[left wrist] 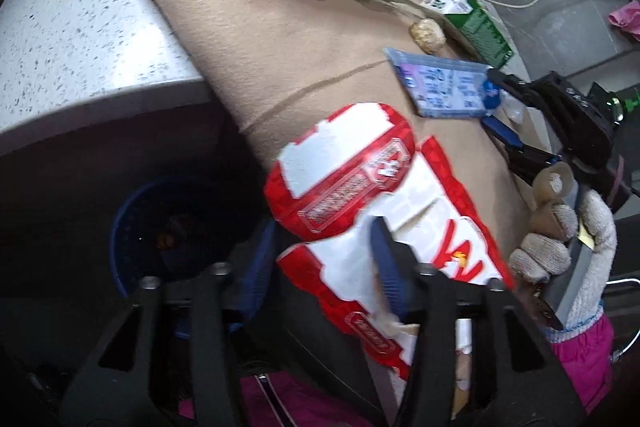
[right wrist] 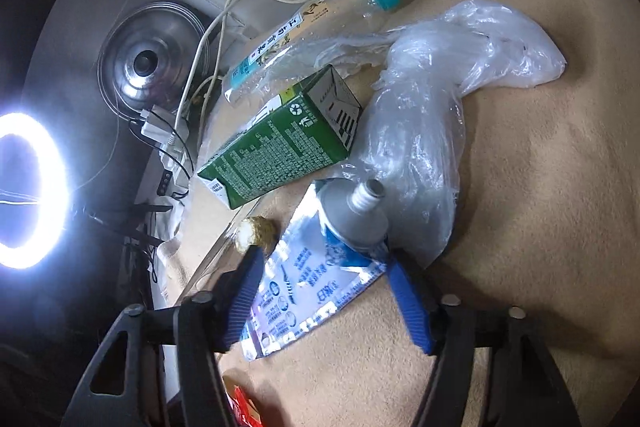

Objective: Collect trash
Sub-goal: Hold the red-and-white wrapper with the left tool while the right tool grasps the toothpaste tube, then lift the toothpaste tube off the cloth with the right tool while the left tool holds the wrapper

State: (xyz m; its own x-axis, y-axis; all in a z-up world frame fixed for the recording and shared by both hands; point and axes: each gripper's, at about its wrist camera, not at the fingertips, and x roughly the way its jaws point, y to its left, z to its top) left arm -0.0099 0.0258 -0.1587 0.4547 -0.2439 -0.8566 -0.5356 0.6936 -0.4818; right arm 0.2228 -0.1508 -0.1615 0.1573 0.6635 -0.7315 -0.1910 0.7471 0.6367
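Toothpaste tube (right wrist: 316, 275) lies flat, uncapped nozzle pointing away from right gripper (right wrist: 320, 263).

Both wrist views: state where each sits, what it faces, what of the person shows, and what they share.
Left wrist: on the left tool, facing down at a red-and-white wrapper; a gloved hand shows.
Right wrist: on the right tool, facing a blue toothpaste tube; no body part shows.
Shared: tube, green carton, beige cloth.

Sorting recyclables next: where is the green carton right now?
In the right wrist view the green carton lies on its side at the tan cloth's left edge, between the plastic bottle and the toothpaste tube.
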